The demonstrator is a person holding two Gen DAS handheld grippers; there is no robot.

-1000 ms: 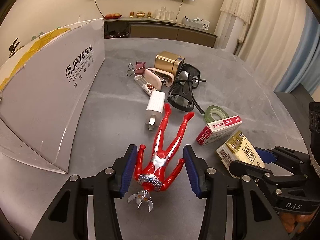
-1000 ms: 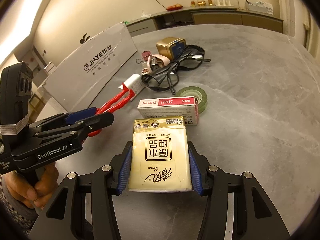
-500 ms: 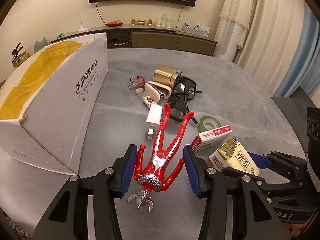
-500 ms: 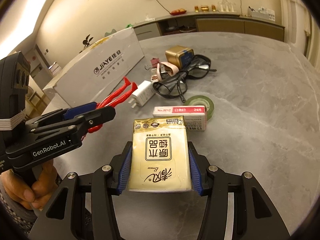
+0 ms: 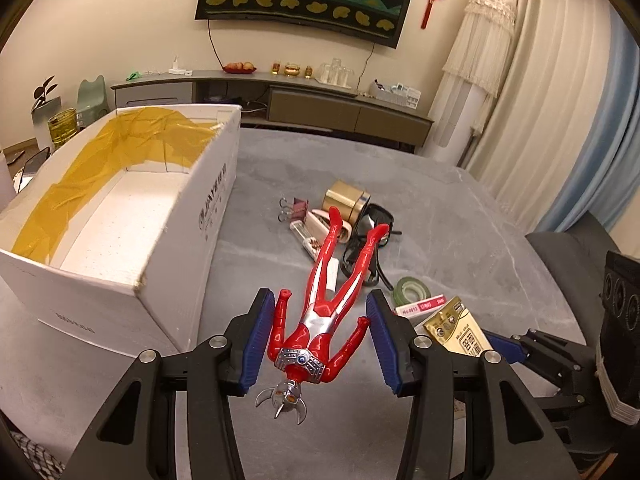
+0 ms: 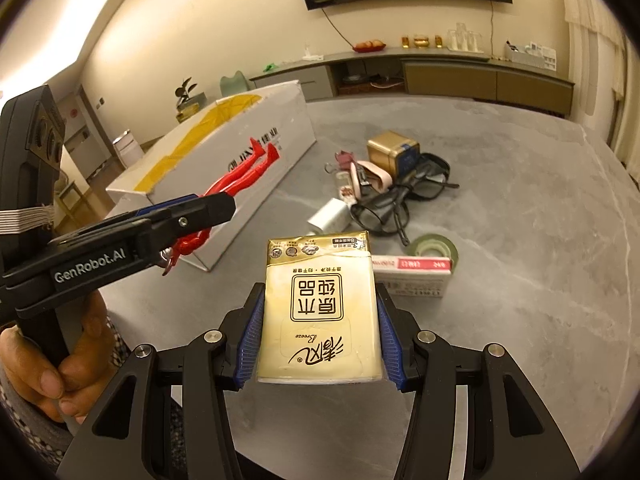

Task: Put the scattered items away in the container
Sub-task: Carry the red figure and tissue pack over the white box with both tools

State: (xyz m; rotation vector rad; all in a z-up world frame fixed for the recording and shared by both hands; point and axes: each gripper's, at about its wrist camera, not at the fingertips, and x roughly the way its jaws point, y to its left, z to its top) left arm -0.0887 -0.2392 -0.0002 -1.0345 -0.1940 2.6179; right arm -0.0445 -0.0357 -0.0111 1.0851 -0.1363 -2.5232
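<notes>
A red and silver toy figure (image 5: 320, 316) hangs head-down above the grey table, and my left gripper (image 5: 322, 340) is shut on it at the arms. To its left stands the open white cardboard box (image 5: 208, 216), lined with yellow tape and empty inside. My right gripper (image 6: 319, 332) is shut on a cream tissue pack (image 6: 320, 312), held off the table. In the right wrist view the left gripper (image 6: 160, 224) carries the figure (image 6: 240, 176) beside the box (image 6: 288, 136).
Loose on the table lie a gold tin (image 5: 346, 200), a binder clip (image 5: 294, 209), black glasses (image 5: 368, 248), a green tape roll (image 5: 412, 290), a staples box (image 6: 412, 276) and a white charger (image 6: 330, 216). A hand (image 6: 44, 380) grips the left handle.
Both grippers have risen with their loads. The left view now looks down into the box, and the figure hangs higher above the table.
</notes>
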